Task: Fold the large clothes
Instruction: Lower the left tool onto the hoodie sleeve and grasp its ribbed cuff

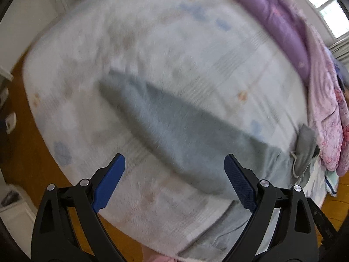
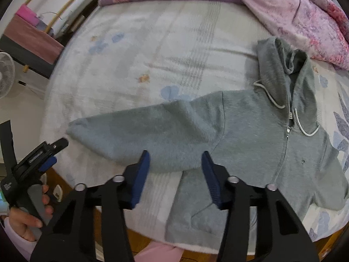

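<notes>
Overhead, both claws gape above unbranded hoodie (image 2: pixel 250 135).

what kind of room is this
Most likely a bedroom in a home. A grey zip hoodie lies spread on a bed with a pale floral sheet, a purple and pink quilt is heaped along its far side, and a white standing fan stands on the floor nearby.

Your left gripper (image 1: pixel 174 170) hangs over the bed (image 1: pixel 152 43) with its jaws wide apart and nothing between them. Ahead, the grey hoodie (image 1: pixel 174 131) sleeve lies blurred across the pale sheet; its hood sits at the right beside the purple quilt (image 1: pixel 281 19).
</notes>
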Action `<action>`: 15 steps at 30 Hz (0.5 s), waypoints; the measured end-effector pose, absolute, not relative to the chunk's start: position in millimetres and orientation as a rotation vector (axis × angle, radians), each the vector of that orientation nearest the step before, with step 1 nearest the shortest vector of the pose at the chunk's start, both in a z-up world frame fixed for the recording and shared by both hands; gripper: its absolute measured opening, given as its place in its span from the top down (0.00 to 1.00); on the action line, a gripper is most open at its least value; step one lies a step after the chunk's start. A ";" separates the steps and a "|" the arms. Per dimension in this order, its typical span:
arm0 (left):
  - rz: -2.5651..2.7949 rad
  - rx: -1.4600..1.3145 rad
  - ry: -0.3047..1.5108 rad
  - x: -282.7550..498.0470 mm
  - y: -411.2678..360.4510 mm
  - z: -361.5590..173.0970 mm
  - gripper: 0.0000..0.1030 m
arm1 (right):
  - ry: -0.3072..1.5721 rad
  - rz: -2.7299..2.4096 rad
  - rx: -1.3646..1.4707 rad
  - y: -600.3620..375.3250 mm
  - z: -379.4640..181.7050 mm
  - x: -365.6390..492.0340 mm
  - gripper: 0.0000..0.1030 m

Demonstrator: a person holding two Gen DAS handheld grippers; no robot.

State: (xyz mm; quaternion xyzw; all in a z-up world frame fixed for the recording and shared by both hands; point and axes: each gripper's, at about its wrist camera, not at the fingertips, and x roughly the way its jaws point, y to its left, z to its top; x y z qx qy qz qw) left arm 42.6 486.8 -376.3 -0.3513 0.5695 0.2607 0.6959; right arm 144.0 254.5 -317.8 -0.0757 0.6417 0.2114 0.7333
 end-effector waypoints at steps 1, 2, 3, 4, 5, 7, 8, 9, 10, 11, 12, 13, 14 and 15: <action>0.590 -0.802 1.277 41.8 494.1 -388.2 0.10 | 1.419 0.464 -0.164 255.0 -325.9 146.7 0.69; 0.598 -0.812 1.284 41.2 499.7 -397.9 0.10 | 1.432 0.455 -0.167 256.2 -336.7 150.4 0.71; 0.600 -0.827 1.305 41.1 504.7 -408.5 0.11 | 1.456 0.439 -0.173 256.7 -349.9 154.5 0.77; 0.600 -0.844 1.314 40.3 509.2 -416.1 0.11 | 1.468 0.434 -0.170 256.6 -357.3 157.1 0.82; 0.609 -0.859 1.310 38.7 512.6 -422.1 0.11 | 1.476 0.424 -0.173 256.5 -366.2 160.1 0.85; 0.628 -0.887 1.296 35.8 522.6 -433.8 0.11 | 1.493 0.395 -0.203 255.4 -382.2 163.8 0.93; 0.630 -0.915 1.279 33.3 528.6 -439.7 0.11 | 1.504 0.382 -0.212 253.9 -389.9 165.7 0.95; 0.634 -0.935 1.265 31.0 532.5 -443.6 0.11 | 1.514 0.373 -0.214 252.3 -395.0 167.3 0.96; 0.635 -0.982 1.243 27.2 541.2 -451.7 0.11 | 1.528 0.357 -0.217 249.3 -403.7 168.7 0.97; 0.626 -1.034 1.226 25.2 546.4 -457.4 0.11 | 1.538 0.345 -0.228 247.0 -410.5 169.1 0.97; 0.626 -1.084 1.209 23.5 549.8 -462.5 0.11 | 1.547 0.330 -0.251 245.2 -417.5 169.1 0.98; 0.645 -1.149 1.188 18.7 558.6 -470.0 0.11 | 1.553 0.321 -0.270 245.0 -422.4 169.2 0.98; 0.654 -1.190 1.164 15.9 565.8 -474.9 0.11 | 1.559 0.310 -0.289 243.1 -428.9 168.9 0.99; 0.662 -1.222 1.130 13.0 574.7 -480.1 0.11 | 1.566 0.300 -0.299 240.6 -435.0 169.0 0.99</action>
